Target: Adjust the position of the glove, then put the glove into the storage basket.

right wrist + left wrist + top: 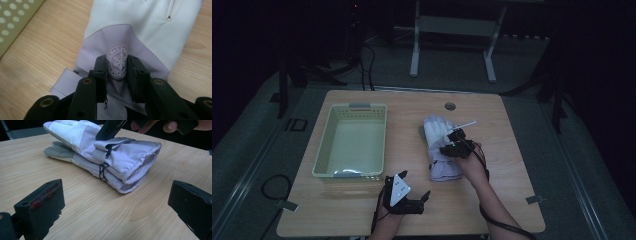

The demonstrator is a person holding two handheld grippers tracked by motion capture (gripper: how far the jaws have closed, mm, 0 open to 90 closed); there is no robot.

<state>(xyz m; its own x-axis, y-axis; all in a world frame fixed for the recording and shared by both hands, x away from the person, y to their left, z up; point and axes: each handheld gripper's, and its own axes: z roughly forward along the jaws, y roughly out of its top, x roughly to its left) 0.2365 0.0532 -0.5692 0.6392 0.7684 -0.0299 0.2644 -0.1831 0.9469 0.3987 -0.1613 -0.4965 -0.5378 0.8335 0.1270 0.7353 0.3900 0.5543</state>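
Note:
A pair of white and lilac winter gloves (438, 150) lies stacked at the middle right of the wooden table (507, 165), cuffs toward me. My right gripper (455, 142) comes down on the top glove (140, 30) and is shut on a raised fold of its fabric, with the round snowflake badge (117, 63) pinched between the jaws (117, 62). In the left gripper view the same gloves (125, 157) lie ahead, with the other gripper's black jaw pressing on top. My left gripper (416, 183) hovers near the table's front edge, open and holding nothing (112, 202).
A pale green perforated basket (324, 150) stands on the left half of the table; its wall (15, 20) shows close to the gloves. A round cable hole (450, 106) sits near the far edge. Bare wood lies between my left gripper and the cuffs.

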